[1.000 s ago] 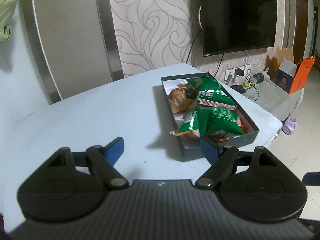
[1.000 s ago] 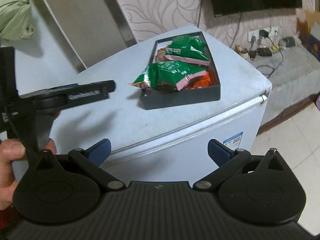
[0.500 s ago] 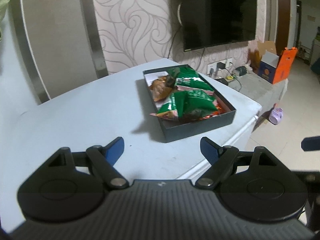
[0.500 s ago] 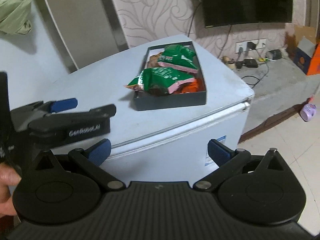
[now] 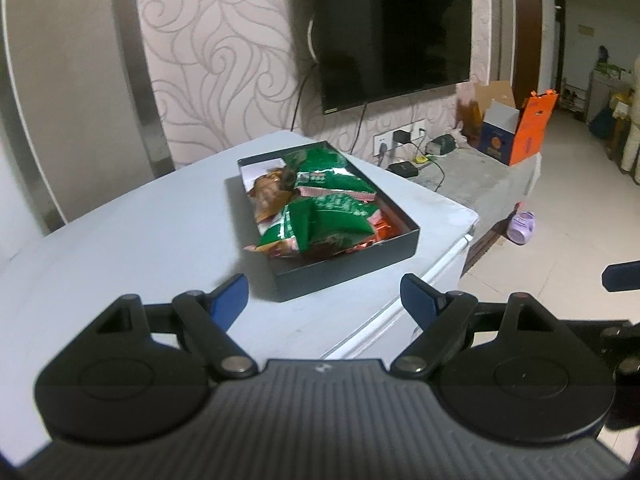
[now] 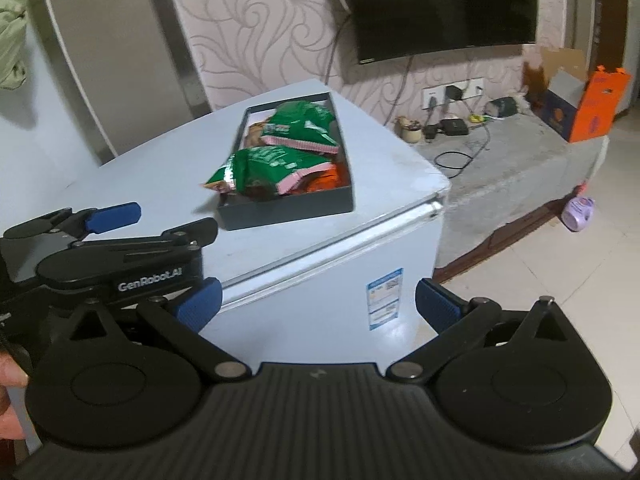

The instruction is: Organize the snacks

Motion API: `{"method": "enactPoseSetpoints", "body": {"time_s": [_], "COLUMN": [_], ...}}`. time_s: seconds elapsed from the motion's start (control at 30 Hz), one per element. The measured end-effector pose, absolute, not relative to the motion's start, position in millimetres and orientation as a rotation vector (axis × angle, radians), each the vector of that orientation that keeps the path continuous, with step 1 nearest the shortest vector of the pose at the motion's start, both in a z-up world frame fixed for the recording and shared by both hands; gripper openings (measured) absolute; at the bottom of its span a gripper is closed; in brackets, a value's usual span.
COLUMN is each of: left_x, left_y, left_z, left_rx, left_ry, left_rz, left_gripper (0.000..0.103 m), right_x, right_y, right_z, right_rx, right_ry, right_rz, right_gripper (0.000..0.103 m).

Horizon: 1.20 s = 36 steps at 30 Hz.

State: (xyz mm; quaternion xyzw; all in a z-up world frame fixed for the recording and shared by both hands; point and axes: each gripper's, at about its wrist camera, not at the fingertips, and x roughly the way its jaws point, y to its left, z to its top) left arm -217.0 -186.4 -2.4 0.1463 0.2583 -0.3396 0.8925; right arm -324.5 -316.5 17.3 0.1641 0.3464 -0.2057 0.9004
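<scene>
The box, dark and shallow, sits on the pale blue top of the fridge, near its right front corner, and holds the snacks. Two green bags lie on top, one behind the other; the nearer one hangs over the box's left front edge. A brown packet lies at the left toward the back, and orange wrappers show under the green bags at the front right. The left gripper hovers over the fridge top just short of the box, its blue-tipped fingers wide apart and holding nothing. The right gripper is held farther back, off the front of the fridge and facing its door, its fingers also wide apart and empty. In the right wrist view the left gripper appears at the left edge, over the fridge top, well apart from the box. A TV hangs on the swirl-patterned wall behind, above a low ledge with plugs, cables and an orange carton. A purple bottle lies on the tiled floor beside the ledge.
</scene>
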Motion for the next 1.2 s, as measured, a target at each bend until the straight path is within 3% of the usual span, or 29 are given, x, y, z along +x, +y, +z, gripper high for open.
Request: {"method": "enactPoseSetpoints", "body": {"time_s": [1.2], "left_x": [-208.6], "left_y": [-205.9], "left_z": [-6.0], "left_rx": [0.321], "left_ry": [0.519], "left_rz": [-0.744], "left_gripper": [0.082], "right_x": [-330.1], "right_y": [-330.4], "right_z": [17.9], "right_rx": [0.375], "right_ry": [0.712], "right_rz": [-0.464], "right_gripper": [0.103]}}
